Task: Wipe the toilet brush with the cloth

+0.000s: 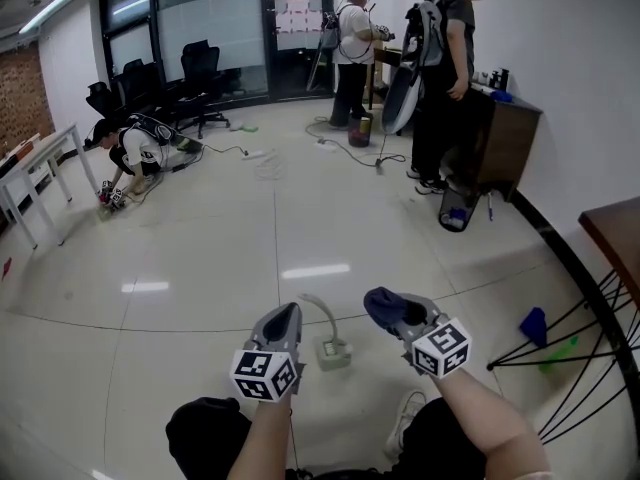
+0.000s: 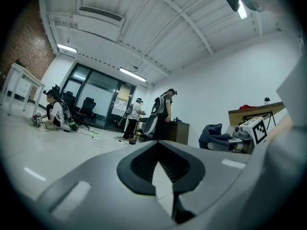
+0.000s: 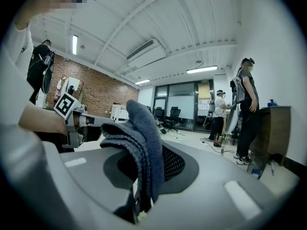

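Observation:
The toilet brush [image 1: 334, 352] stands in its small pale holder on the tiled floor, its white handle [image 1: 322, 314] curving up and left. It sits between my two grippers in the head view. My left gripper [image 1: 284, 316] hovers just left of the handle, shut with nothing in it; its dark pads [image 2: 144, 159] meet at the tips. My right gripper [image 1: 392, 310] is just right of the brush, shut on a folded dark blue cloth [image 1: 383, 305]. The cloth [image 3: 142, 143] drapes over the jaws in the right gripper view. The left gripper view also shows the cloth [image 2: 214, 134].
A person [image 1: 132, 150] kneels on the floor at far left near white tables [image 1: 40, 163]. Two people [image 1: 448, 58] stand at the back by a dark cabinet [image 1: 505, 133]. A wooden table [image 1: 615, 230] with wire legs, a blue object [image 1: 533, 323] and floor cables [image 1: 350, 153] lie to the right and ahead.

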Demonstrator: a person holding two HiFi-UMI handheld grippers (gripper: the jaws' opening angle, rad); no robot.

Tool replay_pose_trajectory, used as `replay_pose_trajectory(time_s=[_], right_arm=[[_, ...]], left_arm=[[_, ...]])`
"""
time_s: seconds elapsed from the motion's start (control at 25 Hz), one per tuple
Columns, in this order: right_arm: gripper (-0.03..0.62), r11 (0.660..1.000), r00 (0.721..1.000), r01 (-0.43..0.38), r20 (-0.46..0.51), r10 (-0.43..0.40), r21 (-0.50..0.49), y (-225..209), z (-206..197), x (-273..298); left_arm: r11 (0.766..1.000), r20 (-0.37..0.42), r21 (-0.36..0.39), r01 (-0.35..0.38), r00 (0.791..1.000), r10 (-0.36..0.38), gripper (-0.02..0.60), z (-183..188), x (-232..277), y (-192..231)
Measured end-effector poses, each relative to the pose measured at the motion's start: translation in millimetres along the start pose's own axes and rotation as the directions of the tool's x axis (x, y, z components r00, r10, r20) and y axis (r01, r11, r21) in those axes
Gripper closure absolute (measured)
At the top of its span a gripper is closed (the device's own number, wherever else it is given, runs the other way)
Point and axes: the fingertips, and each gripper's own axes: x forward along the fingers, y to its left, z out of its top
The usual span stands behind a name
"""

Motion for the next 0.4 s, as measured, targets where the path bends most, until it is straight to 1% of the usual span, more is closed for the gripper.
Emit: replay_pose_trajectory(time_s=[0.12,0.4], right_arm=[[0.53,1.0,1.0,0.01,-0.02,-0.01,0.002,-4.2,-5.4,0.9],[0.53,0.999,0.998,0.04,-0.044,-0.039,0.027,-15.0,-18.6,-3.1]], left_arm=[[0.999,-0.013,0.031,0.01,1.0,-0.01,0.575,-1.6,0.7,-5.2],[1.0,-0.01,0.017,0.006,1.0,-0.006,0.575,-8.0,-1.0,-4.0]])
